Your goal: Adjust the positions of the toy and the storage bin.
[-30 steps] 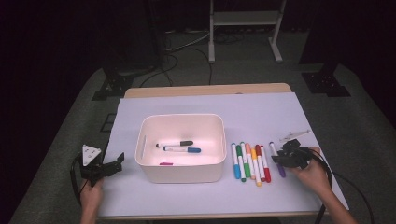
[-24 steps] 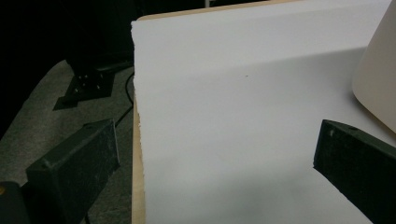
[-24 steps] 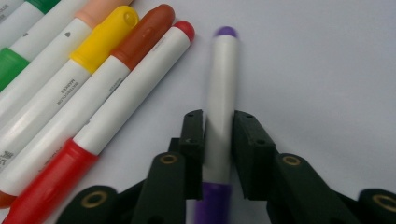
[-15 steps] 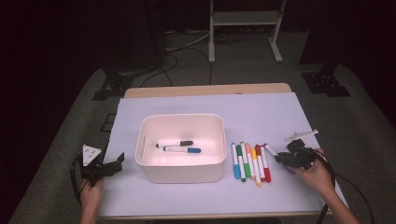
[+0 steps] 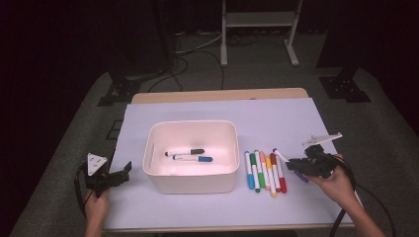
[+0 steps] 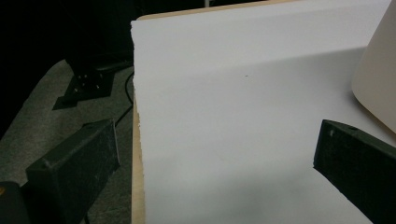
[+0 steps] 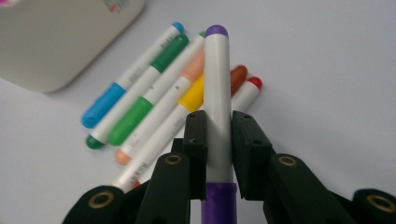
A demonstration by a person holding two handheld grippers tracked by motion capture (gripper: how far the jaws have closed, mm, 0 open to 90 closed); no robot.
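Observation:
My right gripper is shut on a purple-capped white marker, held a little above the table and pointing toward the bin. In the high view this right gripper hovers at the right end of a row of several coloured markers, with the purple marker sticking out toward them. A white bin stands mid-table with a black-capped marker and a blue-capped marker inside. My left gripper rests open near the table's left edge, nothing between its jaws.
In the left gripper view the left gripper straddles the white sheet's left edge, with the bin wall at the right. A dark floor, cables and a metal stand lie beyond the table's far edge.
The right gripper closed on the purple marker that lay at the row's right end and lifted it off the table. The left gripper stayed put.

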